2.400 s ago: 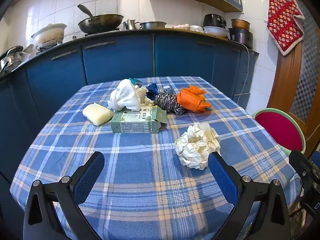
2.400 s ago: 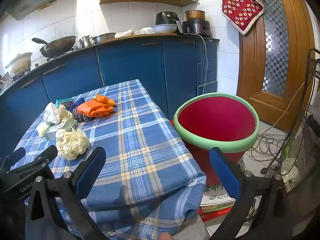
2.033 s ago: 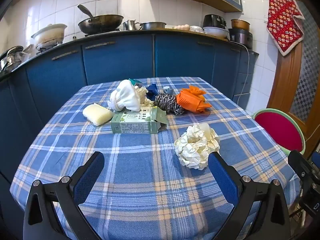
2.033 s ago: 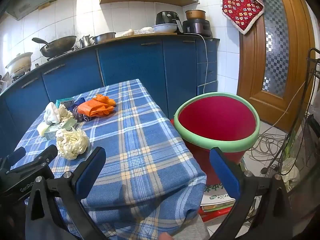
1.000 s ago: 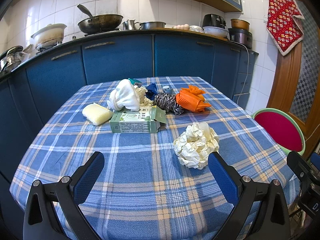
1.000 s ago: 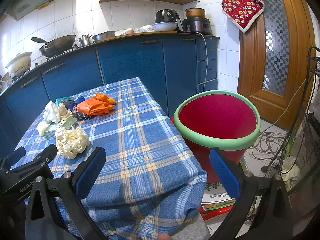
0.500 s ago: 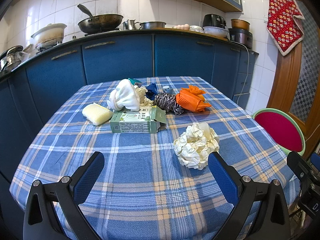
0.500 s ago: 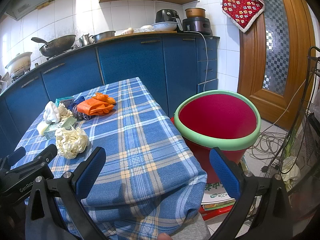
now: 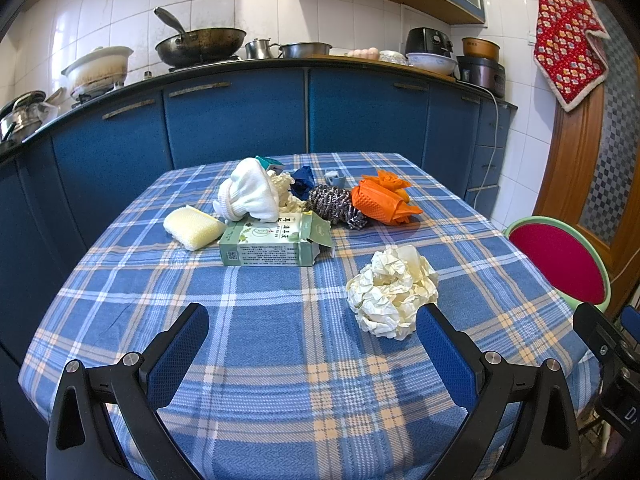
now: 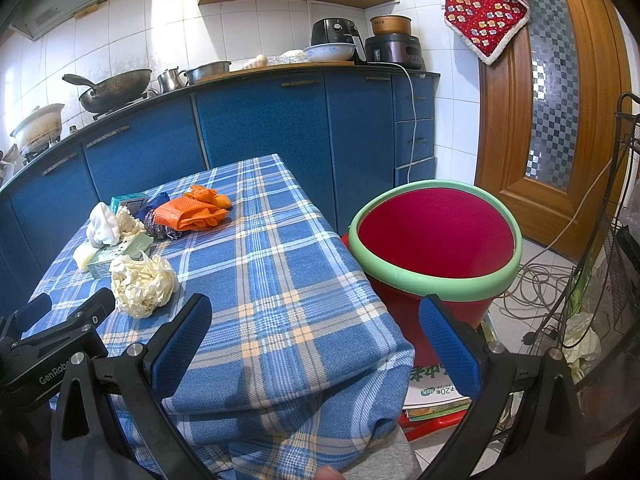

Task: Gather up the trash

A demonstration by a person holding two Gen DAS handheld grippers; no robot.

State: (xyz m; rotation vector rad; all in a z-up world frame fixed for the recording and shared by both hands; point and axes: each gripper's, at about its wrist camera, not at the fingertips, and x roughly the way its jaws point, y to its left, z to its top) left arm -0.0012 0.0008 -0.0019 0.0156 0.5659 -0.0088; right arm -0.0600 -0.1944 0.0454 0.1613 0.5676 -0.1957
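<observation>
A crumpled cream paper ball (image 9: 394,290) (image 10: 143,280) lies on the blue plaid tablecloth (image 9: 260,320), just ahead of the right finger of my left gripper (image 9: 312,354), which is open and empty. Farther back sit a green carton (image 9: 274,240), a yellow sponge (image 9: 192,226), a white cloth (image 9: 248,194), a steel scourer (image 9: 334,204) and an orange glove (image 9: 380,202). The red bin with a green rim (image 10: 434,240) stands on the floor right of the table. My right gripper (image 10: 316,342) hangs open and empty over the table's near right corner.
Blue kitchen cabinets (image 9: 240,116) with a wok (image 9: 200,44) and pots run behind the table. A wooden door (image 10: 560,120) is at the right. Cables (image 10: 532,280) and a wire rack (image 10: 624,220) crowd the floor beyond the bin. Papers (image 10: 436,394) lie under it.
Almost nothing differs: the views shifted very slightly, both grippers stay open, and the trash on the table has not moved.
</observation>
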